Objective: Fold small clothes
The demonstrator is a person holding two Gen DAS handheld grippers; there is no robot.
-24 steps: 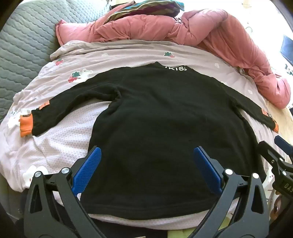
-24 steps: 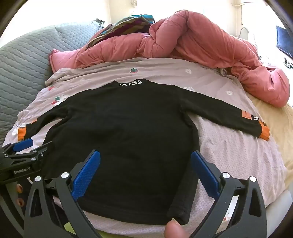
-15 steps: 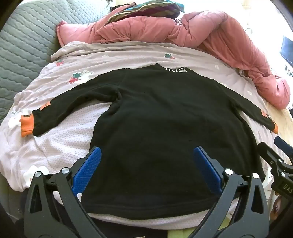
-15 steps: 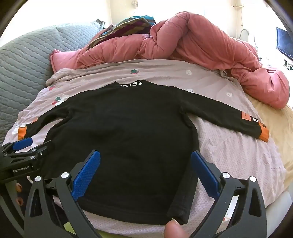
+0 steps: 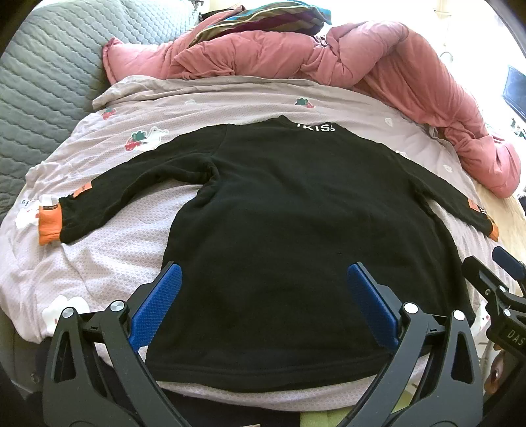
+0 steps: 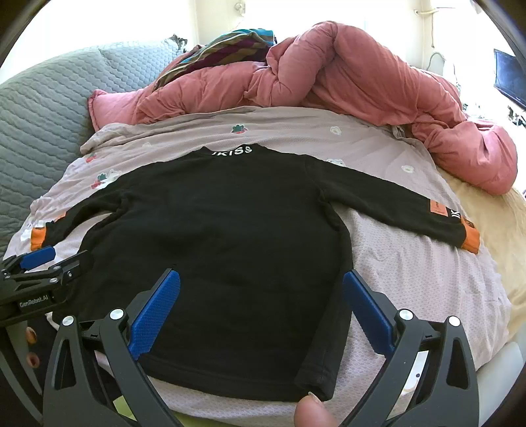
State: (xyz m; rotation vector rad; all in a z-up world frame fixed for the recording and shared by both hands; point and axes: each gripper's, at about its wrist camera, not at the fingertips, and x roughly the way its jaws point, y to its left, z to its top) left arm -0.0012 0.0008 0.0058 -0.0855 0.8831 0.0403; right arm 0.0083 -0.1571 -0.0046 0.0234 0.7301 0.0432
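A small black long-sleeved top (image 5: 289,230) with orange cuffs and white collar lettering lies flat on a pale mauve printed blanket (image 5: 108,249), hem toward me, both sleeves spread out; it also shows in the right wrist view (image 6: 223,236). My left gripper (image 5: 264,279) is open and empty above the hem's left half. My right gripper (image 6: 261,285) is open and empty above the hem's right half. The left gripper's tip (image 6: 42,259) shows at the left edge of the right view, the right gripper's tip (image 5: 499,279) at the right edge of the left view.
A bunched pink duvet (image 5: 328,56) lies along the back and right side of the bed. A striped cloth (image 5: 263,19) sits on it. A grey quilted headboard (image 5: 39,75) stands at the left. A fingertip (image 6: 312,410) shows at the bottom.
Both views have shifted slightly; the top sits a little lower in frame. Both grippers stay open and the top has not been touched.
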